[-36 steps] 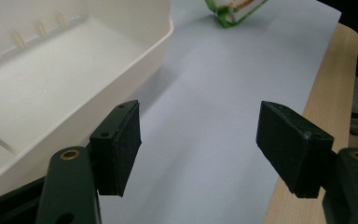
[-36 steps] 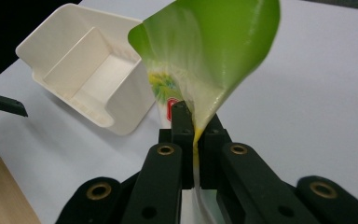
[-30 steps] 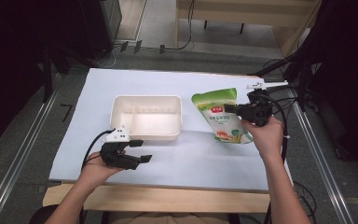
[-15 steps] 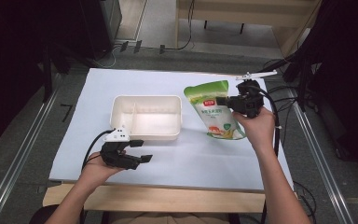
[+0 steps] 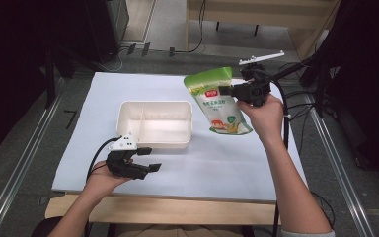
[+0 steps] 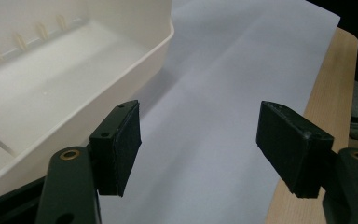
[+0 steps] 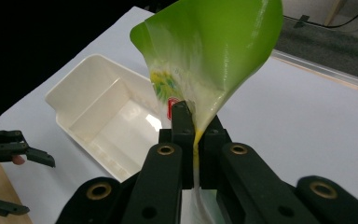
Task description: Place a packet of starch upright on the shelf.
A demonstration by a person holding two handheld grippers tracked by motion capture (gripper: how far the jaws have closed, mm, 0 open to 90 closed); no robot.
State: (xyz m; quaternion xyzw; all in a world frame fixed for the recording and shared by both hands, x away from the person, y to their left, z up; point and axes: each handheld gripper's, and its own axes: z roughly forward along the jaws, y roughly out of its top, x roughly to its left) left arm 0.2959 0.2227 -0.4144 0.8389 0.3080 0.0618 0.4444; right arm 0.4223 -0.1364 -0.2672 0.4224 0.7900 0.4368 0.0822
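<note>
The right claw (image 5: 229, 91) — clenched on the green pouch (image 5: 216, 101) — has lifted it off the bench (image 5: 256, 163); the tray (image 5: 155, 124) waits at nine o'clock, left claw (image 5: 148, 159) released.

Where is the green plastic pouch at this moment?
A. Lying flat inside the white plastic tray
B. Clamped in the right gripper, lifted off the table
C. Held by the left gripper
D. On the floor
B: the right gripper is shut on the green plastic pouch's edge, holding it up beside the white plastic tray.

black tool (image 5: 147, 159), brass screws, trailing cable
</note>
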